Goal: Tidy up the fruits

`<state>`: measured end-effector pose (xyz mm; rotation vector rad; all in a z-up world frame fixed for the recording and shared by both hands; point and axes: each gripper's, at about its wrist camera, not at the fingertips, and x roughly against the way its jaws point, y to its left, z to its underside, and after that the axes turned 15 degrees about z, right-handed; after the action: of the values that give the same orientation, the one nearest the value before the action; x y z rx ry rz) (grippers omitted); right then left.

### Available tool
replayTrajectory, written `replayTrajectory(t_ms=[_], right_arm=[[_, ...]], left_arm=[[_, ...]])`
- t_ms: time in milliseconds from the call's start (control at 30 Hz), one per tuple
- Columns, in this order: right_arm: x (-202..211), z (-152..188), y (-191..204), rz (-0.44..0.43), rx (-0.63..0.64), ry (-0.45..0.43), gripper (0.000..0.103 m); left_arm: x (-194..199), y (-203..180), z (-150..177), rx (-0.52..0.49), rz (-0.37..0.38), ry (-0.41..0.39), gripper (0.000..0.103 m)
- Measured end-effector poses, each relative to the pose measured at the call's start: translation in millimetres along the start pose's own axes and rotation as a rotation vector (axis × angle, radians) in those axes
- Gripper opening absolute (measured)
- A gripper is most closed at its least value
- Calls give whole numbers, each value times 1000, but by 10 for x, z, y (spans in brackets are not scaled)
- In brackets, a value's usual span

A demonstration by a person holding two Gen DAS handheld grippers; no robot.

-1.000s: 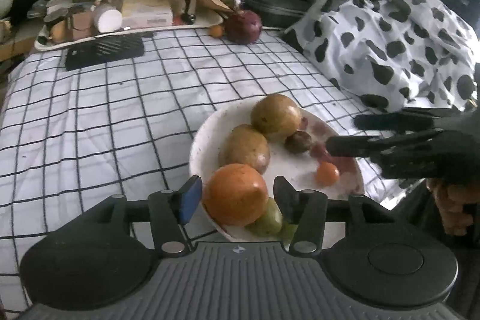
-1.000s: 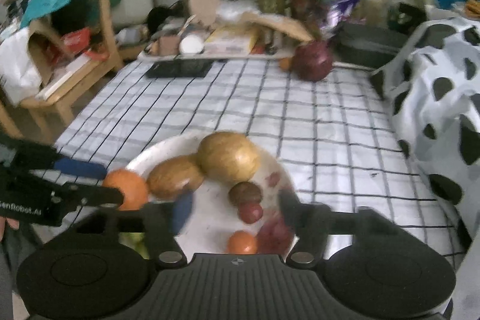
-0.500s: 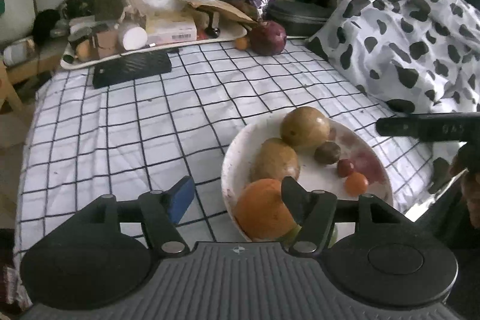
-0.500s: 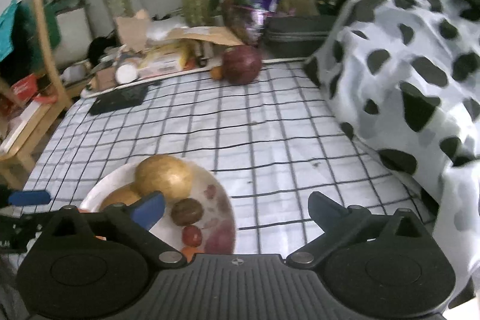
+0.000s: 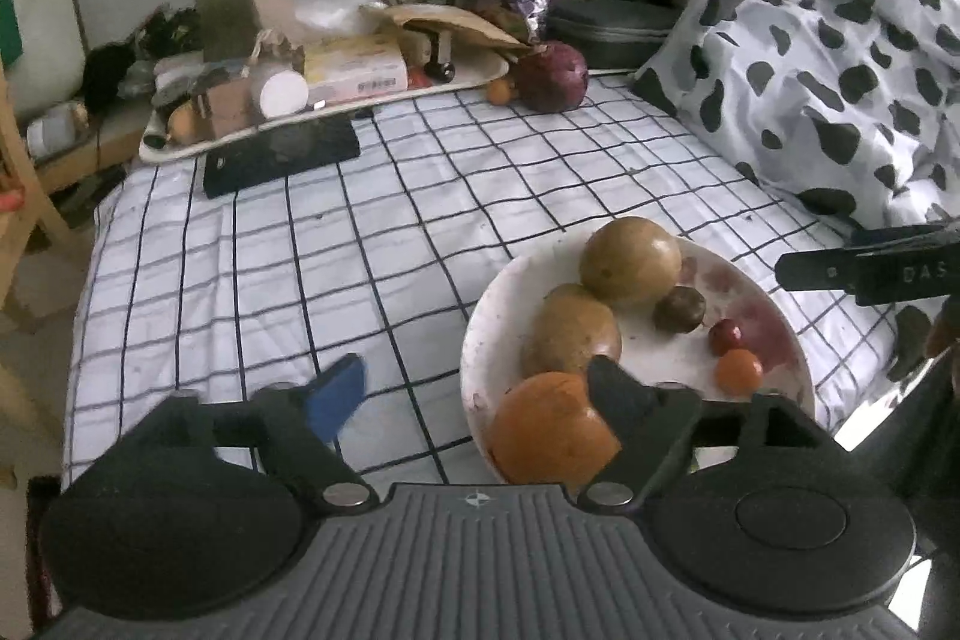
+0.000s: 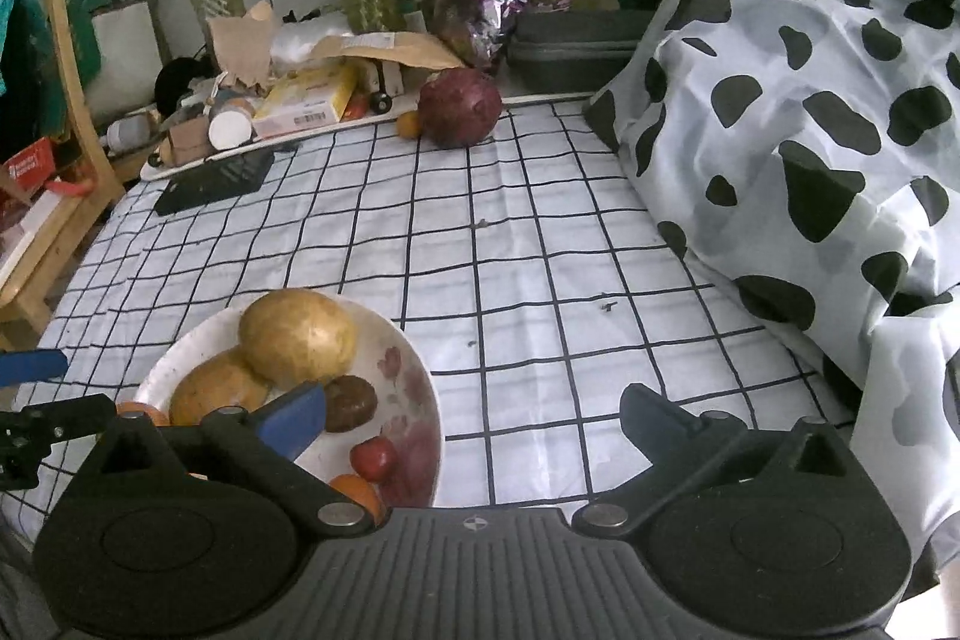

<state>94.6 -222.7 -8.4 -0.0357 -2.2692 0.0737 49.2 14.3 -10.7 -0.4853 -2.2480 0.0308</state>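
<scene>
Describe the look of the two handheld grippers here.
Both are black plastic with a ribbed grey deck bearing a small compass mark. On the left gripper and the right gripper, one finger carries a blue pad, the other is black. No cables or sleeves visible.

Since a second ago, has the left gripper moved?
Yes. The left gripper has drawn back and shifted left: the orange, then between its fingers, now sits by the right finger, on the plate.

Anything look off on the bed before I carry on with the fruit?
Two pieces sit apart from the plate: a big dark red fruit and a small orange one by the far tray. The plate also shows reddish smears.
</scene>
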Motion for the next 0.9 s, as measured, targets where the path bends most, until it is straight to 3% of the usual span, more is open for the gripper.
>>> replayTrajectory(t_ms=[67, 367, 900], right_arm=[[-5, 2, 21, 1, 16, 2, 103], [-34, -6, 118, -5, 66, 3, 103], [-125, -80, 104, 19, 58, -10, 103]], left_arm=[[-11, -33, -5, -26, -16, -4, 103], [-69, -46, -74, -40, 14, -5, 103], [-231, -7, -253, -59, -1, 6, 103]])
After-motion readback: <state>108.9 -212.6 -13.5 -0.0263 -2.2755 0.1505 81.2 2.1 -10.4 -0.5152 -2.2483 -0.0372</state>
